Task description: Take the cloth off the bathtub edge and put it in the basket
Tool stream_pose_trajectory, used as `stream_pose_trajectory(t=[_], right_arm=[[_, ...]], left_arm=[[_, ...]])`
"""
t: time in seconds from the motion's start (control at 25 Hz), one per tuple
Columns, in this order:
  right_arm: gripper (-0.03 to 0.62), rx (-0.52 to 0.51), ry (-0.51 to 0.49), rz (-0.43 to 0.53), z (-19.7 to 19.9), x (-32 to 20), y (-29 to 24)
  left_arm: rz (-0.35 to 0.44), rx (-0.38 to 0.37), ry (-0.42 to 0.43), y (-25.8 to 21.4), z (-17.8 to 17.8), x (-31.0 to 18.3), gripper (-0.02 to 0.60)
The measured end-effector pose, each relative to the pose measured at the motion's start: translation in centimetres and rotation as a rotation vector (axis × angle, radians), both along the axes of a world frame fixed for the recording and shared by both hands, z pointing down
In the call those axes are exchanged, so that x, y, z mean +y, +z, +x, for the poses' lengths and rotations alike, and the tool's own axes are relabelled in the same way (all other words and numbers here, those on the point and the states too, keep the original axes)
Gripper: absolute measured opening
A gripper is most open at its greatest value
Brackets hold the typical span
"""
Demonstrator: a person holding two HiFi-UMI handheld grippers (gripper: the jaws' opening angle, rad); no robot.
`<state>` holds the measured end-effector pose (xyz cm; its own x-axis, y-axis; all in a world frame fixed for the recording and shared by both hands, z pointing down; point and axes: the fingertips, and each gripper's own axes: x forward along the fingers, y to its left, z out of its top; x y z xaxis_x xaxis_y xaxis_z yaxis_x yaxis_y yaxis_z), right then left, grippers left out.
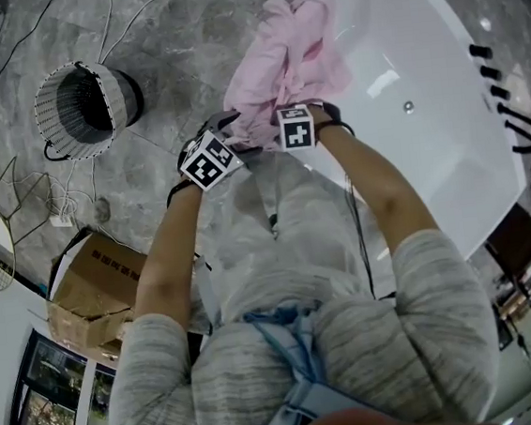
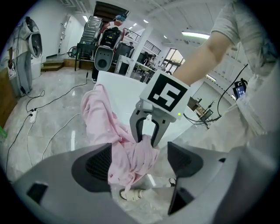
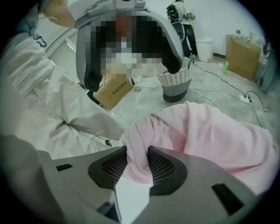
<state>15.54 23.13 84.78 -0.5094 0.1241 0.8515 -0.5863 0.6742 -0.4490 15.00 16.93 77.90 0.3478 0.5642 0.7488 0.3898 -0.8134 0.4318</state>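
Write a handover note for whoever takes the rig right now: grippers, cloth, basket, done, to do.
Right gripper: shut on a fold of the pink cloth.
Left gripper: open; cloth hangs between its jaws, not clamped.
Cloth: bunched, draped over the bathtub edge.
Basket: upright on the floor, apart from the tub, at the left in the head view.
Done: right grip taken.
To do: lift the cloth off the edge, carry it to the basket, release.
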Motion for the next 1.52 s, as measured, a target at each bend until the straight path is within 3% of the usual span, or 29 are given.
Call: stream_pose_trajectory(t=[0.28,0.6,0.88,1.12,1.32,1.52], right_arm=[[0.144,-0.094,0.318,0.079,0.3,-3.9,-3.2],[0.144,-0.213,0.704,0.228,6.9,-9.6,-7.3],[0.144,-0.130,0.970,0.339,16.7,-11.0,-9.1],[0.144,-0.047,1.096,0.389,22.5,-10.3,-9.4],[0.144,-0.065,1.123,0.401,23.7,-8.9,-10.2],[0.144,-0.111,1.127,0.414,24.0,-7.6,-10.5]], left_arm=[[0.030,-0.019,-0.006,0.0,-1.0,-1.7,0.385],[0.076,0.016,-0.046,-0.4,0.9,-4.6,0.385],[0.095,0.038,-0.041,-0.7,2.9,-5.4,0.385],[0.151,0.058,0.013,0.4,6.0,-6.8,0.385],[0.286,0.085,0.143,2.9,11.2,-9.4,0.385],[0.400,0.079,0.403,5.4,17.1,-11.5,0.385]])
